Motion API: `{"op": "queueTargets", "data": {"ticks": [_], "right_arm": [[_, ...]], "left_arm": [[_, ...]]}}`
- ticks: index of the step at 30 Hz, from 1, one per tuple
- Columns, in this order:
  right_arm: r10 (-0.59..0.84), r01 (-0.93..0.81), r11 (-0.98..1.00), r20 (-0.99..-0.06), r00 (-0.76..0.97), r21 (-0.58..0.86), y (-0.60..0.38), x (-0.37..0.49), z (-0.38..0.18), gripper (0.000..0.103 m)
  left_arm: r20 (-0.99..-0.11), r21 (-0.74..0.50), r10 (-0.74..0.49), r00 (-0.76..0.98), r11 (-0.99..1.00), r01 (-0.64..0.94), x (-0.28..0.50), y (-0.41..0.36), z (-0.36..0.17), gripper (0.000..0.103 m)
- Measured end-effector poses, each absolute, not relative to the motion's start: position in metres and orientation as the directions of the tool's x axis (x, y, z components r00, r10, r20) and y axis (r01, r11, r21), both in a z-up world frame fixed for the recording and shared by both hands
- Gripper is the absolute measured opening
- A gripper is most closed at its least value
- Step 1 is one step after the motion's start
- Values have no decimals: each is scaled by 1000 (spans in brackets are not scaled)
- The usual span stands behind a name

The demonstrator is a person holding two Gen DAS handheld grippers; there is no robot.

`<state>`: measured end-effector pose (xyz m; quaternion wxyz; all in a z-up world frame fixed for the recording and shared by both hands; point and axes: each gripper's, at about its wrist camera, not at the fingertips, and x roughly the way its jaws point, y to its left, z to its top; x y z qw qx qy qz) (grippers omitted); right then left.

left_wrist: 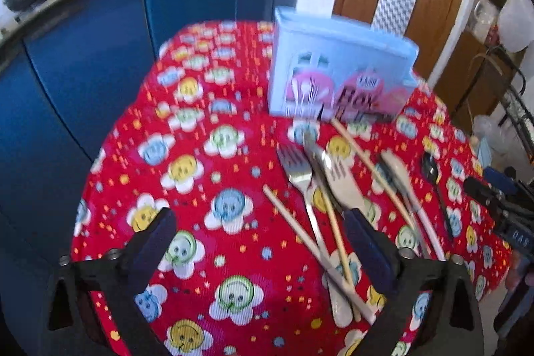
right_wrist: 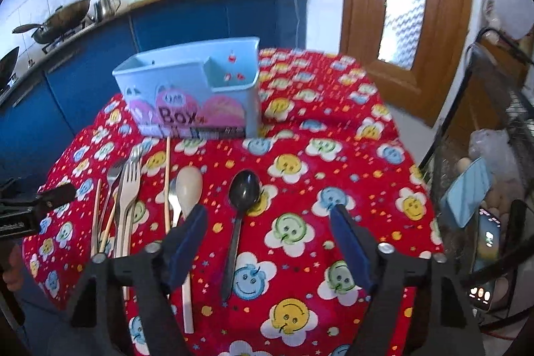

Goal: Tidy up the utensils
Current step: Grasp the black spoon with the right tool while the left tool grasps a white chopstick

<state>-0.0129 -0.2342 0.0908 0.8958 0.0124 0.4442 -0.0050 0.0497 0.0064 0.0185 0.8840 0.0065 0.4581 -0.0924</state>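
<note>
A light blue utensil box [right_wrist: 197, 89] stands at the back of the red tablecloth; it also shows in the left wrist view [left_wrist: 337, 72]. In front of it lie metal and cream forks [left_wrist: 300, 175], chopsticks [left_wrist: 363, 159], a cream spoon [right_wrist: 189, 186] and a black spoon [right_wrist: 243, 189]. My left gripper [left_wrist: 260, 239] is open and empty, hovering left of the fork pile. My right gripper [right_wrist: 268, 232] is open and empty above the black spoon's handle, with the cream spoon's handle under its left finger.
Blue kitchen cabinets [right_wrist: 100, 55] with a wok [right_wrist: 56, 19] run behind the table. A wooden door [right_wrist: 407, 22] is at the back right. A wire rack [right_wrist: 494, 189] with a phone and bags stands right of the table edge.
</note>
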Motion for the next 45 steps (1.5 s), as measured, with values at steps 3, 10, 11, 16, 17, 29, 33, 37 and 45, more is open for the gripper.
{"op": "queueTargets", "data": {"ticks": [3,10,11,16,17,29,33,37,45], "right_arm": [[30,14,999,-834,551,45,-237,-3,86,64],[103,1,993,-899,426,114,-244,18,71,47],[108,-2,993,-905,412,117,-244,20,69,46],[128,-22,991,-924,361,128,-242,28,61,38],[125,-29,992,-926,357,123,-241,29,61,38],[64,-85,996,-952,299,40,-228,36,56,30],[57,-102,994,-956,289,28,-230,33,56,21],[63,-106,994,-959,278,35,-231,32,56,17],[75,-106,993,-964,254,49,-232,34,56,18]], "left_arm": [[-865,-94,-164,475,981,168,57,5,5,79],[-899,-157,-205,388,976,153,68,6,-10,54],[-898,-152,-202,390,976,155,69,5,-10,52],[-903,-183,-228,364,971,153,74,3,-9,51],[-902,-196,-240,360,968,155,75,3,-7,51],[-916,-180,-229,329,969,171,75,-7,-11,51],[-918,-177,-225,327,970,169,74,-5,-11,51],[-921,-170,-222,321,969,180,71,-2,-11,37],[-936,-143,-202,289,966,214,72,1,-13,20]]}}
